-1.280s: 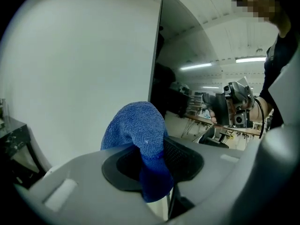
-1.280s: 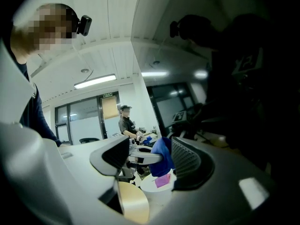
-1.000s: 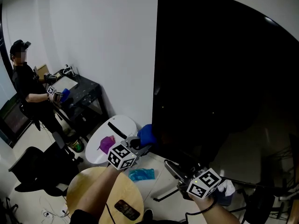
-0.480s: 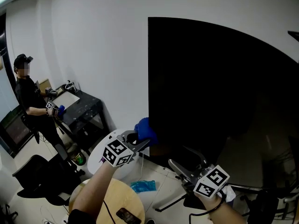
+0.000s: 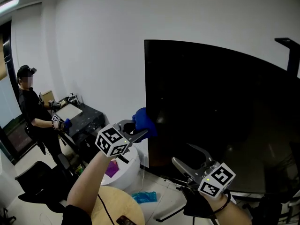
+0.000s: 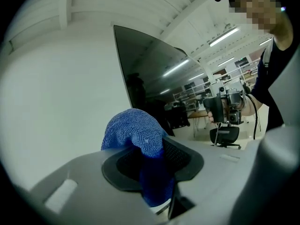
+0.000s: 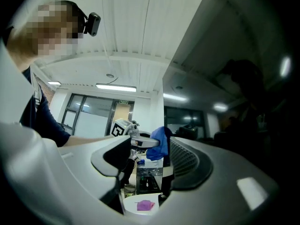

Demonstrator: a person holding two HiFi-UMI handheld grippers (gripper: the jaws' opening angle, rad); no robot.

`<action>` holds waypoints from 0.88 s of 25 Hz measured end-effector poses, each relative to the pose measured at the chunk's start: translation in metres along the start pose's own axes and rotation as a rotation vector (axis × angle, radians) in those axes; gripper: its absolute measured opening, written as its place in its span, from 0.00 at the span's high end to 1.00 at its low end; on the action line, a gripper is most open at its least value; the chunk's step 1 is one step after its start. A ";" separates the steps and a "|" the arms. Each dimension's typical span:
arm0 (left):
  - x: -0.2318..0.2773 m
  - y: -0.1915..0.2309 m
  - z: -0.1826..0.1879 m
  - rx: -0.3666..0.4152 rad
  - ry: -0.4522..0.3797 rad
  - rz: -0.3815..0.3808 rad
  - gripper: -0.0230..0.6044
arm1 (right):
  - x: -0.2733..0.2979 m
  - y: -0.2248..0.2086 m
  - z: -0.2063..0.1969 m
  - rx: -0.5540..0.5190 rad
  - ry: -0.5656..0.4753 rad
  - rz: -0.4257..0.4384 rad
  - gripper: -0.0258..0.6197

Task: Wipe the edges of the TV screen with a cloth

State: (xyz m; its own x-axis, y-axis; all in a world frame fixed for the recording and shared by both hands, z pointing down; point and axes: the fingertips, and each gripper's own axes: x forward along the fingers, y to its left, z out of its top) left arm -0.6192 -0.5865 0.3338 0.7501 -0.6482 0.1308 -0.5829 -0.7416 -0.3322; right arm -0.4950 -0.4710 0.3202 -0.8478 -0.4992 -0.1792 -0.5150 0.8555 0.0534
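Observation:
The large black TV screen (image 5: 220,116) fills the right of the head view, and its left edge runs down the middle of the frame. My left gripper (image 5: 140,134) is shut on a blue cloth (image 5: 142,120), which sits against that left edge about halfway up. In the left gripper view the cloth (image 6: 136,130) bulges out of the shut left gripper (image 6: 150,159), with the TV (image 6: 154,74) just behind it. My right gripper (image 5: 183,153) is open and empty, low in front of the screen. From the right gripper (image 7: 150,161) I see the cloth (image 7: 160,142) and the TV (image 7: 234,102).
A person (image 5: 29,102) stands at a dark desk (image 5: 82,114) far left. Below my left arm are a white round table (image 5: 126,170) with a purple item (image 5: 112,168), a wooden round table (image 5: 117,205) and a teal cloth (image 5: 143,197) on the floor.
Both grippers have risen. The blue cloth has gone from near the TV's bottom left corner up along its left edge. The view has tilted up, showing the TV's top edge.

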 end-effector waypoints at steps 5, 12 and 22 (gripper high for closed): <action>-0.011 0.014 0.046 0.066 -0.007 0.009 0.79 | -0.010 0.002 0.019 -0.030 -0.021 -0.003 0.55; -0.016 0.030 0.101 0.127 -0.034 0.045 0.79 | -0.014 0.001 0.052 -0.104 -0.051 0.009 0.55; -0.026 0.053 0.170 0.205 -0.063 0.088 0.79 | 0.005 0.011 0.104 -0.183 -0.103 0.024 0.66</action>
State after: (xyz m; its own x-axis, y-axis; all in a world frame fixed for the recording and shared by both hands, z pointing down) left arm -0.6167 -0.5793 0.1543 0.7209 -0.6921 0.0363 -0.5764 -0.6277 -0.5232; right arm -0.4916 -0.4492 0.2175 -0.8476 -0.4539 -0.2748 -0.5169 0.8232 0.2348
